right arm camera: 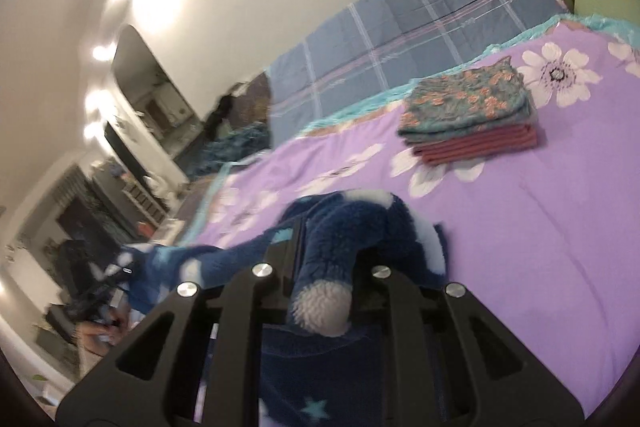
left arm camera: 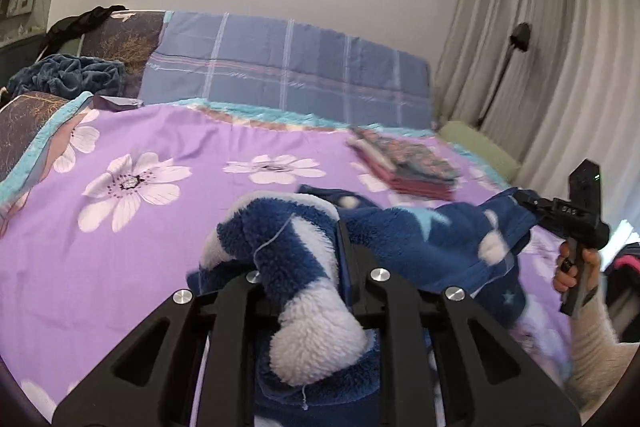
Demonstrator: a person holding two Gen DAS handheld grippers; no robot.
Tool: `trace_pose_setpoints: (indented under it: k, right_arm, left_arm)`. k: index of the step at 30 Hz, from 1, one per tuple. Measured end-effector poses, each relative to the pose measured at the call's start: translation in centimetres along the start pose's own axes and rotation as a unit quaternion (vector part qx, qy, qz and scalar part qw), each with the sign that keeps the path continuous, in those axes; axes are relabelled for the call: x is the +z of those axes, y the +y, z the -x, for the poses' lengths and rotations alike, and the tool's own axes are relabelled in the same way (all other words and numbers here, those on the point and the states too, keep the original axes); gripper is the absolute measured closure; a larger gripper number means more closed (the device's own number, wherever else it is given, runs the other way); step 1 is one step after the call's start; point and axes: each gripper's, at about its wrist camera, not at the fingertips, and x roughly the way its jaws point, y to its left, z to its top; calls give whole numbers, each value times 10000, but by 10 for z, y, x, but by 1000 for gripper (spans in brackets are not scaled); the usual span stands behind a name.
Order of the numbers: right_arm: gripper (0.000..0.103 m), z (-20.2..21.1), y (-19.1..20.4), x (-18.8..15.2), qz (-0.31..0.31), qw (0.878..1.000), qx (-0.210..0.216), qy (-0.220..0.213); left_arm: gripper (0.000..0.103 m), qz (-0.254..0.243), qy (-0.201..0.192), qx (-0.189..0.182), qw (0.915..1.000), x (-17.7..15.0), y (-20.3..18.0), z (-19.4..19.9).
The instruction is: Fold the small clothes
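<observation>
**Fleece garment held at both ends over the bed**

Blue fleece, patterned with white patches and pale stars, makes up the small garment [left arm camera: 404, 227] under handling. It is suspended just above the purple flowered bedsheet [left arm camera: 168, 151], close to the near edge of the bed, and spans between the two tools.

Left gripper [left arm camera: 316, 251]: jaws nearly together and clamped on a bunched fold of the fleece, which bulges out past the fingers in a thick blue and white roll. More of the cloth hangs down beneath the tool.

Right gripper [right arm camera: 326, 255]: jaws likewise drawn close and pinching a rolled wad of the same garment, a white tuft protruding back toward the camera. In the left wrist view this tool appears at the right side, held by a hand [left arm camera: 572, 267] in a pale sleeve, with a hemmed corner of the cloth caught at its tip.

Folded stack [right arm camera: 472, 111]: a teal floral piece lying on top of a dark red one, resting flat on the sheet toward the far right corner of the bed, well apart from the held garment.

Blue plaid quilt [left arm camera: 288, 67]: lies along the far edge of the bed against the wall. A dark blue blanket [left arm camera: 68, 75] is heaped at the far left corner. Both views show motion blur.
</observation>
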Motion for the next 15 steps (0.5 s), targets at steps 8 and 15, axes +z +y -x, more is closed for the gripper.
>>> trace_pose_setpoints:
  k: [8,15]
  right_arm:
    - [86,-123,-69,-46,-244,9904,-962,961]
    - [79,-113,-63,-39,-120,9912,-867,995]
  left_arm:
    - [77,593,1252,244,9901,-47,59,-121]
    - [66,776,1129,6,9906,-44,57,-105]
